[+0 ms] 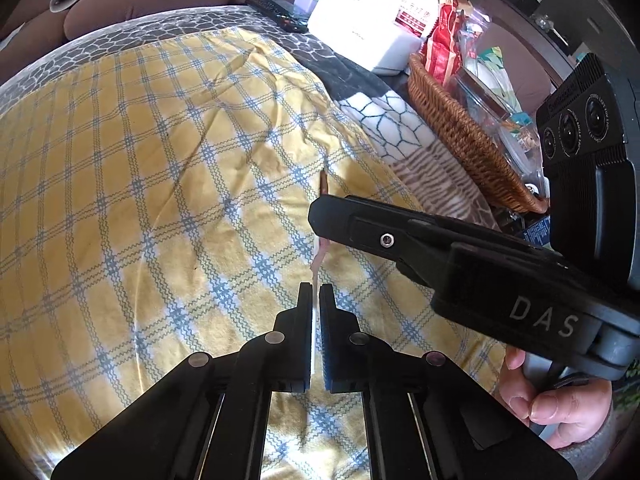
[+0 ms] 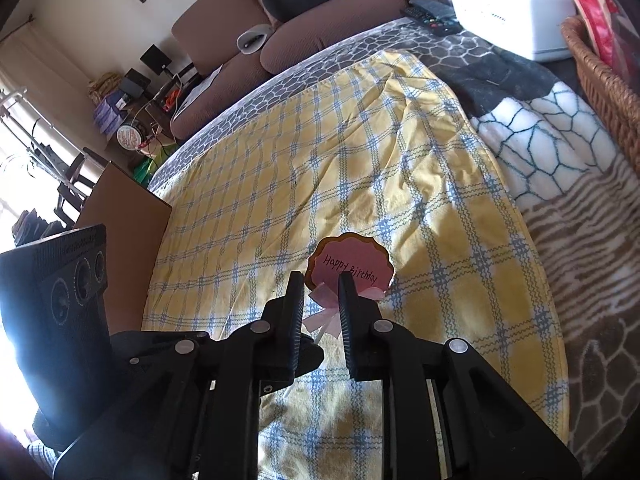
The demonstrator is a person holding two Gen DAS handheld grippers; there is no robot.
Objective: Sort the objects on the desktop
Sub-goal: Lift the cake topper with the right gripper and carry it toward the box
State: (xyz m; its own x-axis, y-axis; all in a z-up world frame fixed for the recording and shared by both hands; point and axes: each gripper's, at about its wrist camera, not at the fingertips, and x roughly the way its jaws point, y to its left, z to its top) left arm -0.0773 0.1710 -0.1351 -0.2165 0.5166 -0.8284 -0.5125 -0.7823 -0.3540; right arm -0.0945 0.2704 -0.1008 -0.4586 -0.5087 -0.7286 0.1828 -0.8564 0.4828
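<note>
**Birthday topper held edge-on above the yellow cloth**

A thin white stick is clamped between the nearly closed jaws of the left gripper (image 1: pixel 315 294); it belongs to the birthday topper (image 2: pixel 350 266), a scalloped pink card lettered "Happy Birthday" with a pale ribbon bow. In the left wrist view the card is seen only edge-on. The right gripper (image 2: pixel 322 286) is held with jaws apart on either side of the bow, touching nothing. Beneath lies the wrinkled yellow checked cloth (image 1: pixel 140 152); beyond its right edge a woven wicker basket (image 1: pixel 460 132) is seen.
</note>
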